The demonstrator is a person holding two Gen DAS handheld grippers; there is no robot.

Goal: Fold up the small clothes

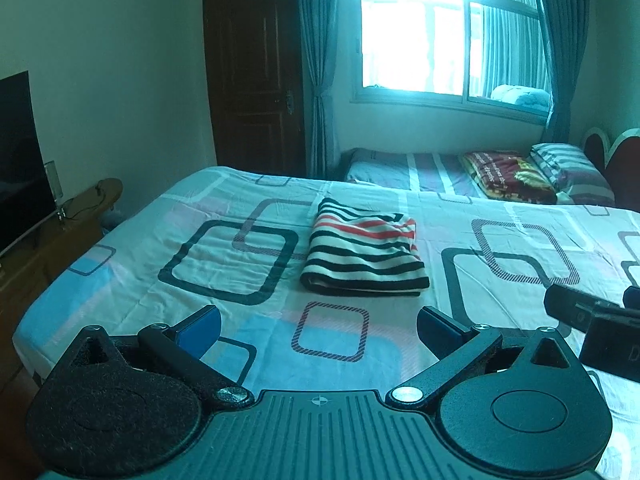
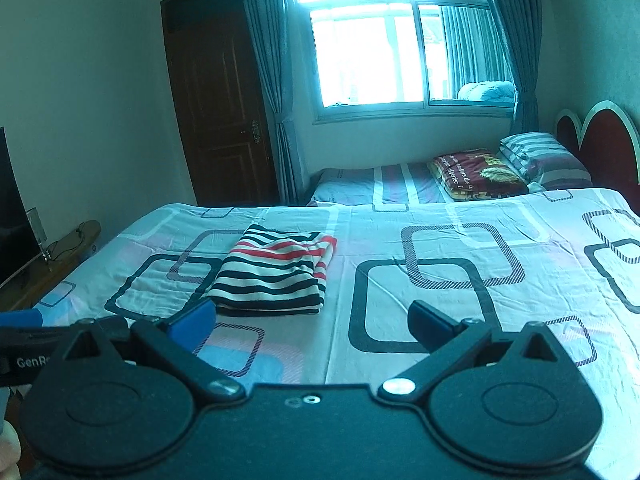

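One striped garment [image 1: 362, 250] lies folded on the bed [image 1: 200, 264], toward its far edge (red, black and white bands). Left gripper [image 1: 318, 328] hovers near it, jaws spread wide, nothing between them. Right gripper [image 2: 312, 326] hovers just beside the garment's near edge, jaws likewise released and empty.
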